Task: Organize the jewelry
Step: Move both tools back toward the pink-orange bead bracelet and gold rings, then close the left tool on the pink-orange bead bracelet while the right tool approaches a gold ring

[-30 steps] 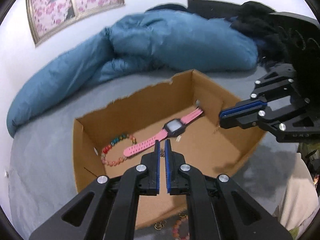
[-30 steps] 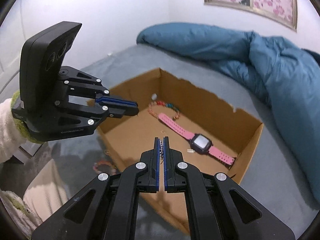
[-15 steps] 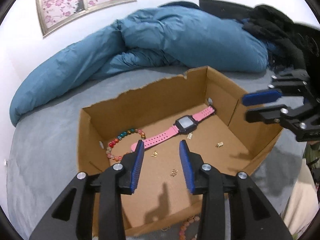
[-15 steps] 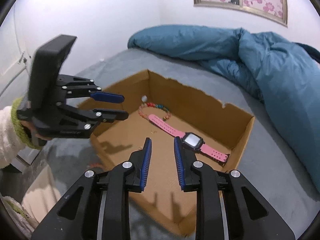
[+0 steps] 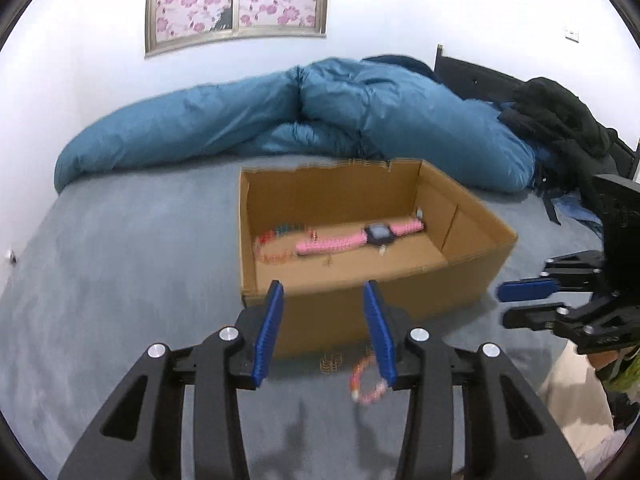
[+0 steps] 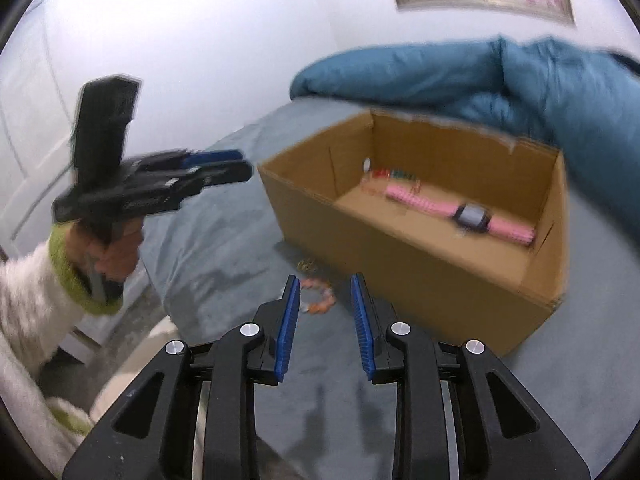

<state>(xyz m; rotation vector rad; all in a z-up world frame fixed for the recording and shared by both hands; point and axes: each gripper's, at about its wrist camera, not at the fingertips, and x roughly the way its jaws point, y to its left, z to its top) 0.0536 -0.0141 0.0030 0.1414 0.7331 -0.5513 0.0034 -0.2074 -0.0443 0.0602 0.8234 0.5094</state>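
Note:
An open cardboard box [image 5: 340, 312] sits on the grey bed. Inside lie a pink watch [image 5: 360, 238], a multicoloured bead bracelet [image 5: 272, 246] and small gold pieces. On the sheet in front of the box lie a pink bead bracelet [image 5: 366, 380] and gold earrings [image 5: 330, 362]. My left gripper [image 5: 323, 292] hangs before the box's front wall, jaws opening, nothing between them. My right gripper [image 6: 325, 280] hovers above the pink bead bracelet [image 6: 320, 300] near the box [image 6: 420, 280], jaws opening and empty. Each gripper shows in the other's view: right gripper [image 5: 502, 307], left gripper [image 6: 245, 164].
A blue duvet [image 5: 320, 120] is heaped behind the box, with black clothing [image 5: 560, 120] at the far right. A hand in a white sleeve with a green cuff [image 6: 60, 280] holds the left gripper. The bed's edge runs along the lower left of the right wrist view.
Both grippers were shut on small gold pieces over the box. They opened, the pieces landed in the box, and both drew back to the bed in front of it.

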